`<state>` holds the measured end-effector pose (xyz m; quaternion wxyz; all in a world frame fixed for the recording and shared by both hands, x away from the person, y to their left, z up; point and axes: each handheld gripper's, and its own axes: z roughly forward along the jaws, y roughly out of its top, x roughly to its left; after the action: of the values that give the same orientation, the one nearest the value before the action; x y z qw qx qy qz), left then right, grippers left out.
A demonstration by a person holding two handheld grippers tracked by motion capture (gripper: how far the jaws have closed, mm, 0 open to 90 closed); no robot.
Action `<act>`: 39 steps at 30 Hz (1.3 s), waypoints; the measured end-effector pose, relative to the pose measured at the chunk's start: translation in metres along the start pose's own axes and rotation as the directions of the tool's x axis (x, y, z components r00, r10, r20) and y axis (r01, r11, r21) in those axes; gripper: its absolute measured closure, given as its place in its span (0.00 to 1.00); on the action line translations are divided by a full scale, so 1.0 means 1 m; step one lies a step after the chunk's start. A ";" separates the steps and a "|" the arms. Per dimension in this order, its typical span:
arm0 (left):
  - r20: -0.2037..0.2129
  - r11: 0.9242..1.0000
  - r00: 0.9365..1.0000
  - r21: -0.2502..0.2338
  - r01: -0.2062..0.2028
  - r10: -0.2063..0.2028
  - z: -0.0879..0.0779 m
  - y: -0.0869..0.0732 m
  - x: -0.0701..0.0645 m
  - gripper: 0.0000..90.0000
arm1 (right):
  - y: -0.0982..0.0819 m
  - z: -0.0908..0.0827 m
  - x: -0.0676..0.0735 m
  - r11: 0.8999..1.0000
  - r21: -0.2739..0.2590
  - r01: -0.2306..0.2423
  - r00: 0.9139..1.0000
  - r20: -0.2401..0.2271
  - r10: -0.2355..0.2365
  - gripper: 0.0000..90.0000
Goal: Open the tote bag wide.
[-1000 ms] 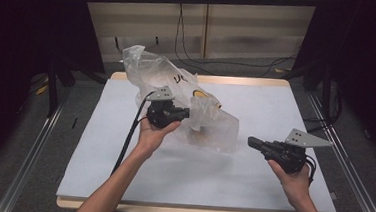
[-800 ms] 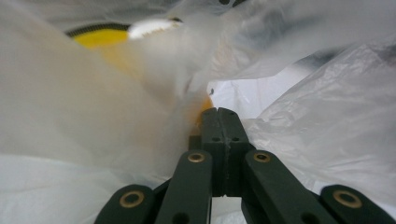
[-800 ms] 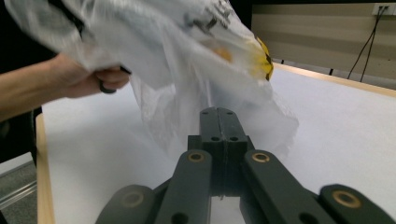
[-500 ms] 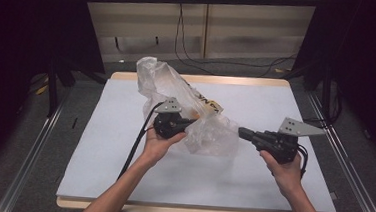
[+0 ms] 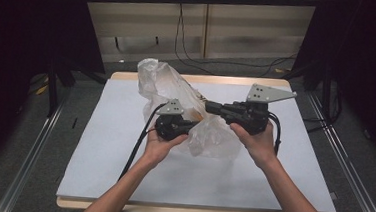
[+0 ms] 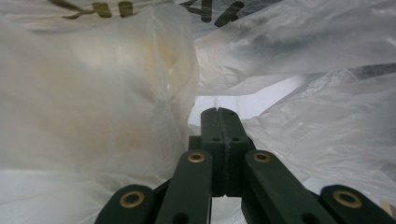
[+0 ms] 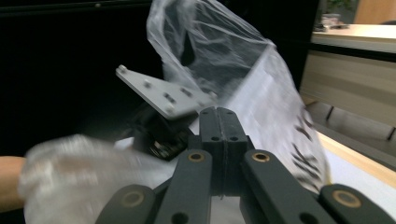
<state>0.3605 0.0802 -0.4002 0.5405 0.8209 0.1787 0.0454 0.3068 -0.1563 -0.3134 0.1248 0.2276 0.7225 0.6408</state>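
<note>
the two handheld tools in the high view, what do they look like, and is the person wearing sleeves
Both are chunky black bodies. The left tool and the right tool each carry a grey three-cornered metal plate with small holes on top, and a black cable trails from each. The gripper views show flat black jaws on linkage arms with brass-coloured pivot rings. The forearms are bare, with no sleeves or gloves.

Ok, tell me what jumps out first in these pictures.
A crumpled clear plastic bag with dark lettering billows at the middle of the white table. The left gripper, jaws shut, is buried in its folds, and the right gripper, also shut, points at it from the right.
</note>
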 end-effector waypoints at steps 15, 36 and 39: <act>0.012 1.000 1.000 0.019 0.022 -0.022 0.006 -0.002 0.000 1.00 | -0.015 0.026 0.009 0.991 0.127 0.031 0.996 -0.082 -0.021 1.00; -0.042 0.991 0.996 0.105 0.085 -0.081 -0.001 -0.042 0.028 1.00 | -0.100 0.033 -0.062 0.952 0.277 -0.129 0.983 0.163 0.086 1.00; -0.051 0.985 0.997 0.156 0.072 -0.065 0.003 -0.051 0.040 1.00 | -0.108 0.034 -0.076 0.951 0.266 -0.160 0.972 0.210 0.105 1.00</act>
<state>0.3859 0.1091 -0.4521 0.4708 0.8532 0.2221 0.0314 0.3702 -0.1720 -0.4329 0.1175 0.3523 0.7736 0.5134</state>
